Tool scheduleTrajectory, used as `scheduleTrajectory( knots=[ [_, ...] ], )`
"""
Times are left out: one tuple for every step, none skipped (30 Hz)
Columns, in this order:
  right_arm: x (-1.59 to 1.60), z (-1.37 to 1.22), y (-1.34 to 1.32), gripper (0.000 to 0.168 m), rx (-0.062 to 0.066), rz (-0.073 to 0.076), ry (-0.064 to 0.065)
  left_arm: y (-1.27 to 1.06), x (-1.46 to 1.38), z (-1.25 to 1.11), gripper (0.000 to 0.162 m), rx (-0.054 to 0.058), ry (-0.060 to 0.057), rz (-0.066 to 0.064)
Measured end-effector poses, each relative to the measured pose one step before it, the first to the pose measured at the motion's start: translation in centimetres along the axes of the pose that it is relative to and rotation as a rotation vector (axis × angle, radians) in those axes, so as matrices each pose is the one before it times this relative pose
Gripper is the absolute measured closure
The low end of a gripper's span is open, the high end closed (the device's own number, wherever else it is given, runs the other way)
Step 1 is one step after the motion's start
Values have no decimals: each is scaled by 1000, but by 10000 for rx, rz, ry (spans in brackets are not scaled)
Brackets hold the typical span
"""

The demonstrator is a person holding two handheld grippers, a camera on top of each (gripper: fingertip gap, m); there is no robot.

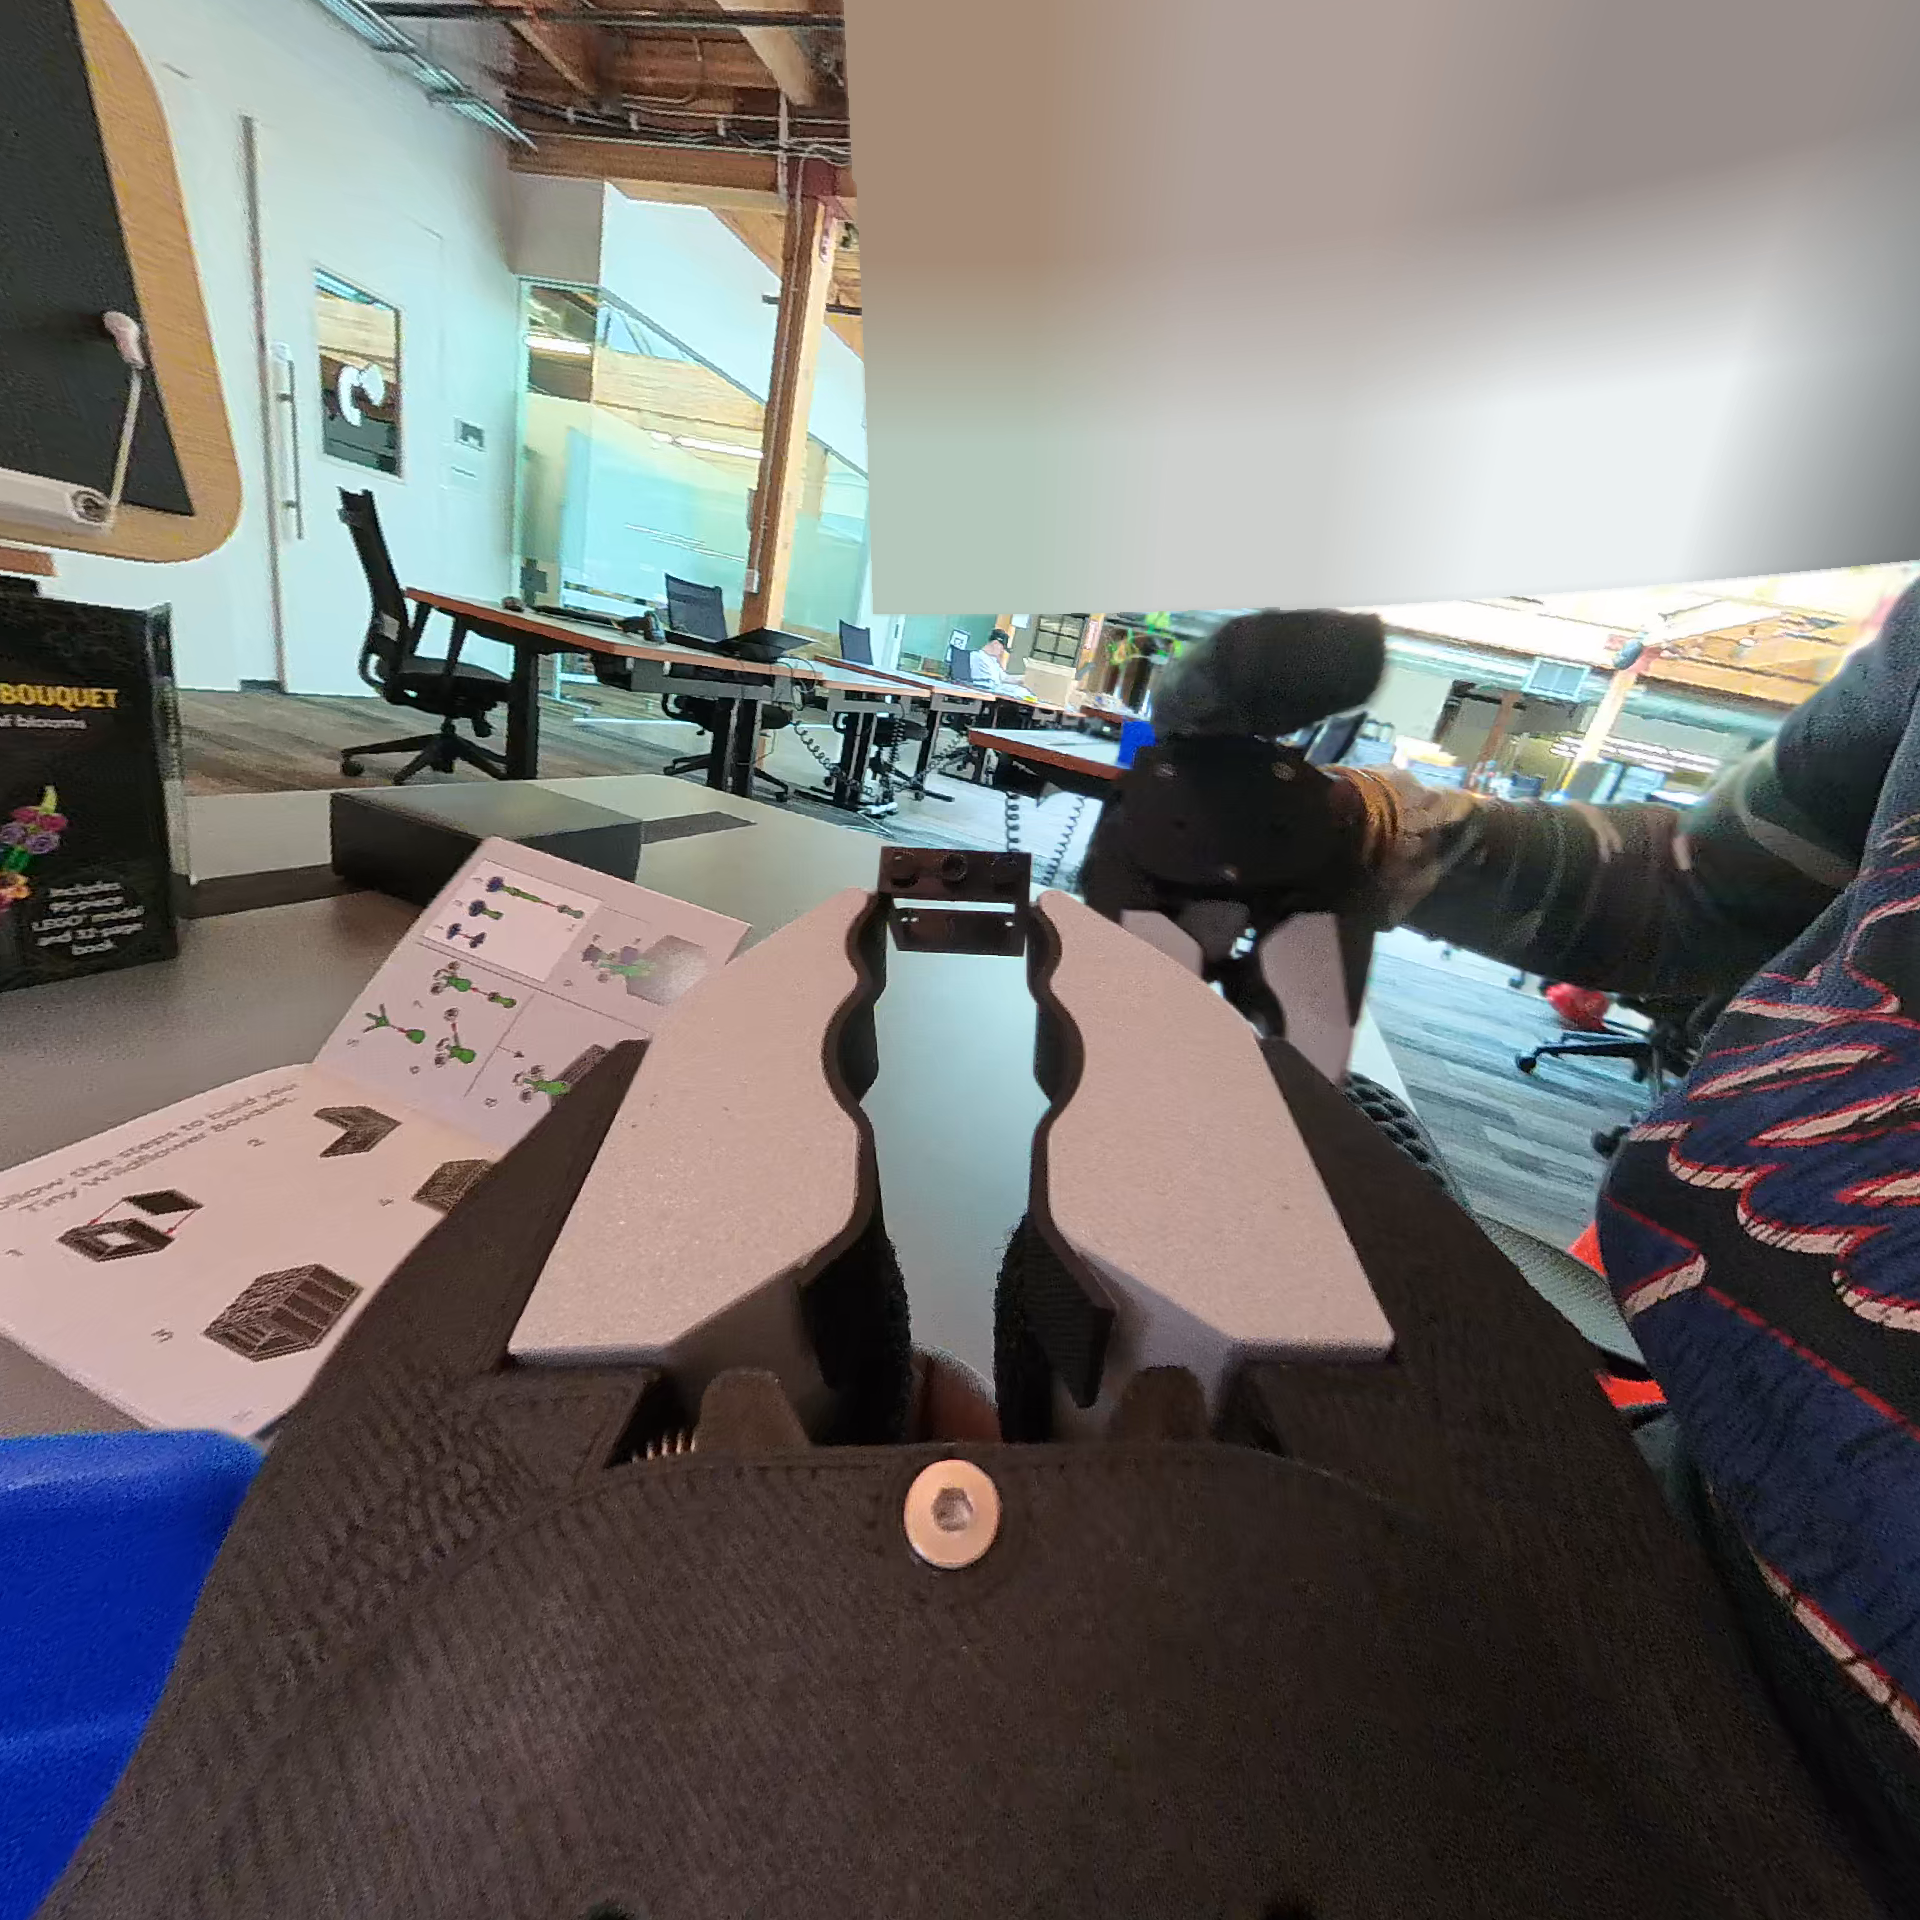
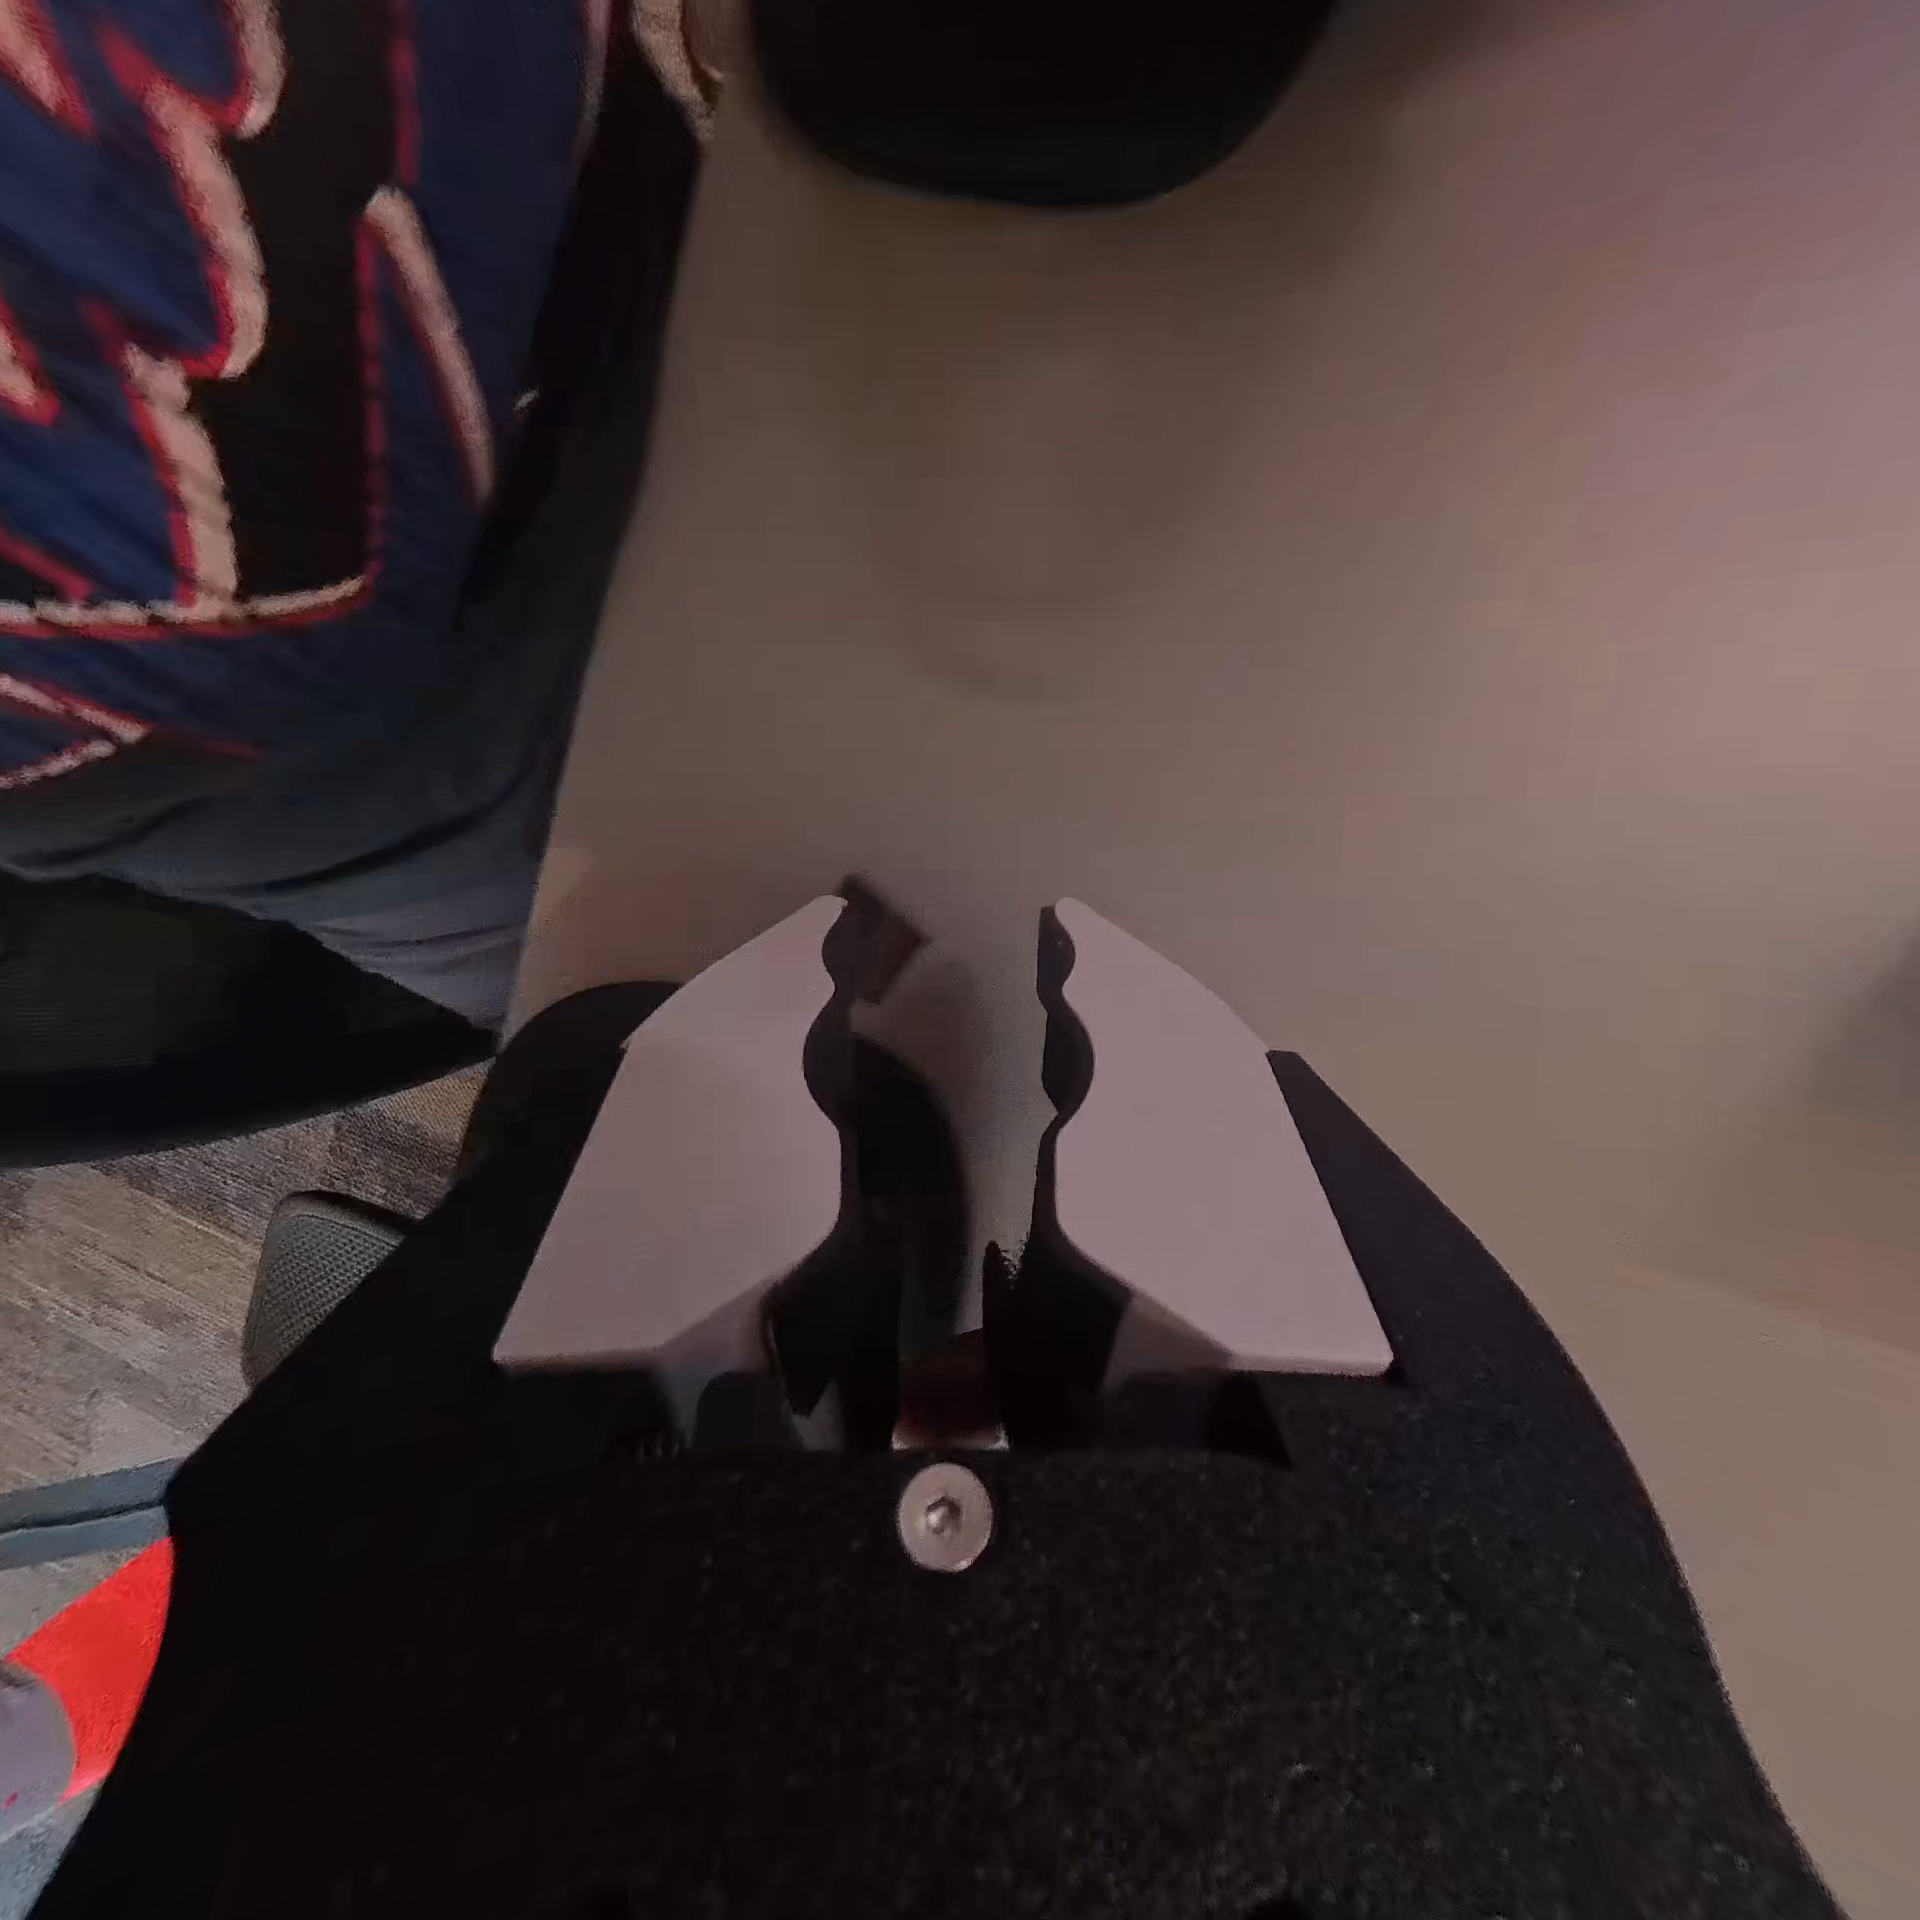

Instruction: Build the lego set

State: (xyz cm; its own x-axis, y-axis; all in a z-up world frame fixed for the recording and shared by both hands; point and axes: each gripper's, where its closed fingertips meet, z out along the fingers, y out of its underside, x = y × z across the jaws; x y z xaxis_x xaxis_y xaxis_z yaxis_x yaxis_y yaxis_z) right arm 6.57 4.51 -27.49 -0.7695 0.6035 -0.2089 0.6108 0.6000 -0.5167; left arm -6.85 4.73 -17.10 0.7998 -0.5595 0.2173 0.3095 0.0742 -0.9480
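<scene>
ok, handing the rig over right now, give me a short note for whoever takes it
Left tool: shut on a small black studded lego assembly, held at the fingertips above the grey table.
Right tool: jaws apart; a small dark piece sits by its left fingertip, too blurred to tell if it is held.
White instruction booklet lies open on the table left of the left tool; black lego box stands behind it.
Done: a small black sub-assembly seems started.
Left: most of the build, judging by the booklet steps.
</scene>
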Motion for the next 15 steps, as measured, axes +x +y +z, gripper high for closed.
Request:
scheduleTrajectory(
  knots=[
    [-1241,592,678,135,-197,-284,73,106,188,112,136,-40,105,-18],
    [-910,562,717,135,-394,-414,138,152,180,121,136,-63,99,-18],
    [-544,527,636,134,-464,-526,204,121,175,126,136,-56,101,-15],
    [-292,467,446,134,-421,-635,196,77,205,117,136,-25,115,-2],
    [-84,349,268,134,-314,-655,171,21,246,89,136,-7,129,24],
    [136,177,-81,134,-71,-524,114,53,242,73,136,-18,119,64],
    [198,6,-324,134,93,-426,-15,82,193,38,136,-48,86,111],
    [263,-35,-235,134,42,-403,-52,125,164,17,136,-74,64,126],
    [145,-24,-138,133,-43,-438,-147,125,116,-10,136,-66,50,88],
    [38,38,18,132,-168,-458,-206,59,68,-34,136,-17,29,37],
    [12,67,148,131,-264,-437,-218,-22,33,-65,136,27,22,7],
    [17,104,180,131,-254,-365,-205,-61,24,-76,136,42,28,-9],
    [11,110,84,131,-180,-300,-183,-75,-10,-76,136,50,10,-5],
    [-41,67,-151,131,-6,-235,-173,-99,-74,-77,136,52,-24,16],
    [-92,59,-198,131,60,-170,-161,-62,-92,-67,136,30,-42,30]
  ],
)
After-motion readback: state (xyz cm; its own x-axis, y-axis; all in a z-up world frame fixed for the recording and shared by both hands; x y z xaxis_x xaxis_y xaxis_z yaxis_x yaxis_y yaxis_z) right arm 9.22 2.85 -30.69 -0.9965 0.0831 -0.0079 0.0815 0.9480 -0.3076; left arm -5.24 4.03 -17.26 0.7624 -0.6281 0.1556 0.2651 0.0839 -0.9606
